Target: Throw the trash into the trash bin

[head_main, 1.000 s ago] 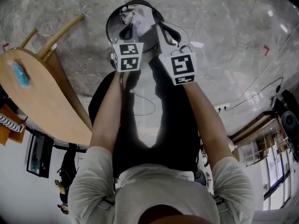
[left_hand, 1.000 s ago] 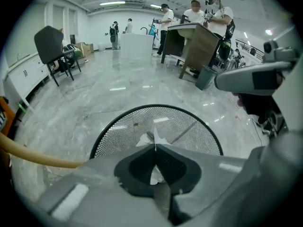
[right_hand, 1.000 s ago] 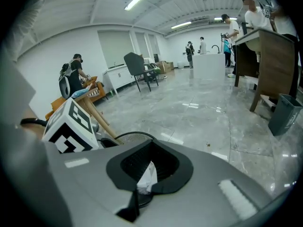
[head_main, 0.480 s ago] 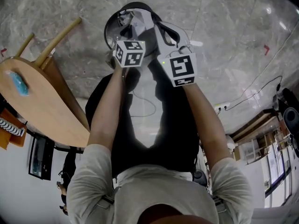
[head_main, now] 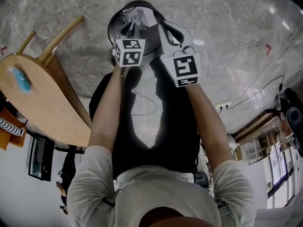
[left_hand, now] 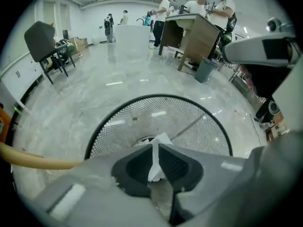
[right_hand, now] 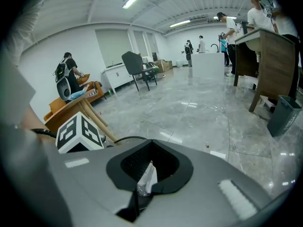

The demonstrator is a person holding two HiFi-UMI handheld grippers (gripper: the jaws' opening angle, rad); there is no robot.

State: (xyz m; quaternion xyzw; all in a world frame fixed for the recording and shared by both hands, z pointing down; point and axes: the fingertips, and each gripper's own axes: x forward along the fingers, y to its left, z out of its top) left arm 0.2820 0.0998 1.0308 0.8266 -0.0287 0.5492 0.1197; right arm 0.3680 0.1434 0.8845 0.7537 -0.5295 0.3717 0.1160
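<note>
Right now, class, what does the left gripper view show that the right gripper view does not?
Left only: the mesh trash bin's inside, and white paper between the left hand-held gripper's jaws, which have just been opening. Right only: that gripper's marker cube, a wooden tabletop, crumpled trash pinched by the right hand-held gripper. Both: marble floor, black chair, people at desks.

Trash point(right_hand: 147, 178) sits in my right gripper point(head_main: 168, 33); the trash bin point(head_main: 111, 30) stands on the floor point(head_main: 227, 41) just below and left of it, the worktop point(head_main: 47, 103) well further left.
</note>
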